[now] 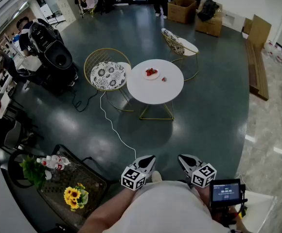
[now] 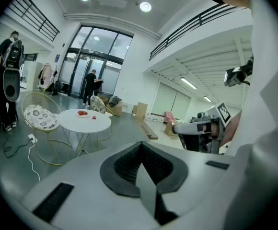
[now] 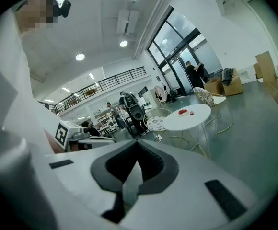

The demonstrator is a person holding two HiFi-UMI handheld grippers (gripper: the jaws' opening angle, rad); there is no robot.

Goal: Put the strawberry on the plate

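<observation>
Far ahead stands a round white table with a small plate that holds red strawberries. One loose strawberry lies on the tabletop just right of the plate. The table, plate and loose strawberry also show small in the left gripper view. In the right gripper view the same table, plate and strawberry appear. My left gripper and right gripper are held close to my body, side by side, both shut and empty. Their closed tips point toward the table.
A gold wire chair with a patterned cushion stands left of the table, a second chair behind it. A white cable runs across the dark floor. A black wire table with sunflowers is at lower left. Cardboard boxes sit at the back.
</observation>
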